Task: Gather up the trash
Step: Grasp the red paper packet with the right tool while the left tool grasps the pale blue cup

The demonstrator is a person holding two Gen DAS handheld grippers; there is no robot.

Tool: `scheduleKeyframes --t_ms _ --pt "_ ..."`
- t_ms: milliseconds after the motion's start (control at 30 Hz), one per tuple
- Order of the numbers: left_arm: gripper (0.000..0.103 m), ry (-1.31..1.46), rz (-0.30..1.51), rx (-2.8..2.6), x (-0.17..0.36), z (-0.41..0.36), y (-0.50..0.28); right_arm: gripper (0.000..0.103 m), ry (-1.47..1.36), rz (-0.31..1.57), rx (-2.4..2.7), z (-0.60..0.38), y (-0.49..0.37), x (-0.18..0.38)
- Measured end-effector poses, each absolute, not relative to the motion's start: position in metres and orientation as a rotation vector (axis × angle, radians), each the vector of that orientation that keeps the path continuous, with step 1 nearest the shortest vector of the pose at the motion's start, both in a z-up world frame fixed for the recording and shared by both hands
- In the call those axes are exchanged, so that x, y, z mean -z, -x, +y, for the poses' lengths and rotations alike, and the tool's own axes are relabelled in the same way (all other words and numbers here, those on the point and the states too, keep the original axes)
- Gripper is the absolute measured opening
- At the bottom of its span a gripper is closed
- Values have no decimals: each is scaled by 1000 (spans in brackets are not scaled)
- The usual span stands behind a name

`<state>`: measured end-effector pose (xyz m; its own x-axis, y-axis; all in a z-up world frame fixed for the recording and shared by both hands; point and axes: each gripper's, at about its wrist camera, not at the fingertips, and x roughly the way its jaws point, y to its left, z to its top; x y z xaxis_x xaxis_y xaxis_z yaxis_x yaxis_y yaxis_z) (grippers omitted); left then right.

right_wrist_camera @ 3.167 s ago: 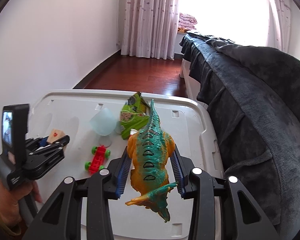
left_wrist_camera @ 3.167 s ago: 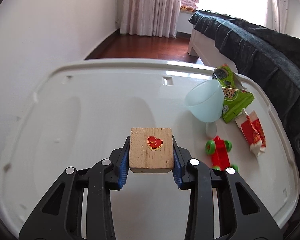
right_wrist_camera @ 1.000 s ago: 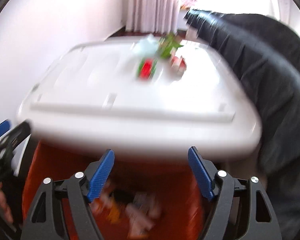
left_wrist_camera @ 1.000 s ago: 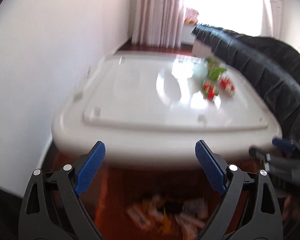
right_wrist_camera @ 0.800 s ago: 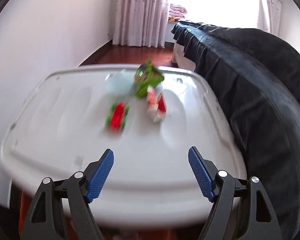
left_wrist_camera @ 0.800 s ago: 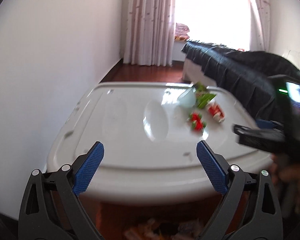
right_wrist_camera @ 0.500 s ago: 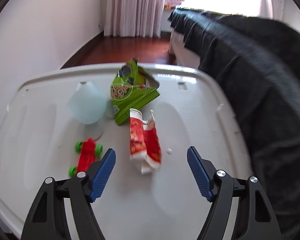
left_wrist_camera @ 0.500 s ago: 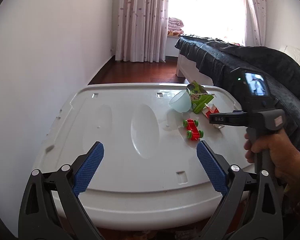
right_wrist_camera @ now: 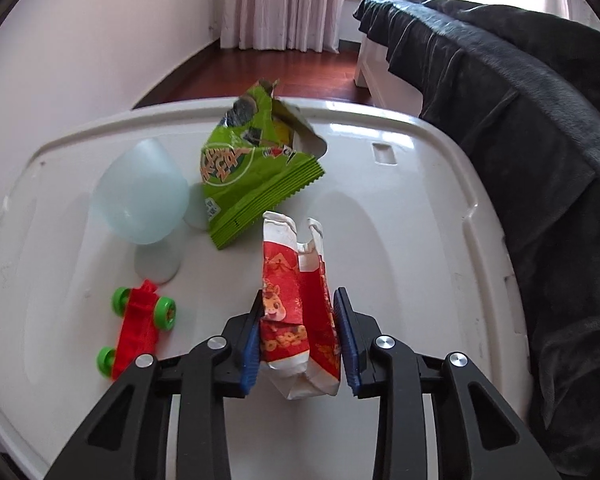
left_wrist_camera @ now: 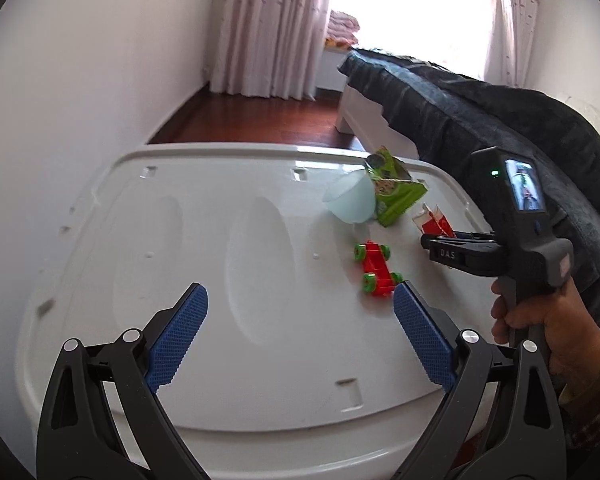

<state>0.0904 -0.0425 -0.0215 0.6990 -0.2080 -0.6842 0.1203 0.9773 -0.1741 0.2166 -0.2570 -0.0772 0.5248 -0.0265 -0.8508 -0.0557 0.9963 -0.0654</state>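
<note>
Right gripper (right_wrist_camera: 298,336) is pinching the red snack wrapper (right_wrist_camera: 296,304) at lower centre of its view, on the white lid (right_wrist_camera: 420,208). Looks light, crinkly, soft; gripping mid-body seems fine. Left gripper (left_wrist_camera: 300,336) is sitting spread, empty. Green chip bag (right_wrist_camera: 252,168) print unreadable; "OAS" is showing on the right tool.
</note>
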Motion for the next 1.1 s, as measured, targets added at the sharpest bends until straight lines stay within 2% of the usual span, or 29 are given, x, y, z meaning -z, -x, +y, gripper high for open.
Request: scheduleKeyframes --t_ms 233,400,800,900,967,1000,1033,1067,1100 --pt "91 134 774 394 27 -61 -150 34 96 970 -58 -274 -185 42" --pt "91 -4 745 494 30 -88 -186 34 42 936 -84 -284 -176 26" --pt "91 -40 820 494 63 -109 -244 36 52 911 -102 -283 -179 17" --pt "82 -60 842 482 68 -116 -250 36 48 919 -102 -284 -180 20" --pt "64 -75 869 478 73 -120 -255 36 47 921 -103 -283 -180 21" --pt "48 -77 894 470 77 -121 -258 36 48 921 -104 -283 -180 21" --pt "38 -69 906 470 79 -120 -260 36 49 920 -105 -283 -180 21" --pt "32 -51 908 474 80 -119 -260 36 51 918 -106 -282 -179 21" --pt "19 -40 901 474 79 -117 -259 36 50 917 -108 -282 -179 20"
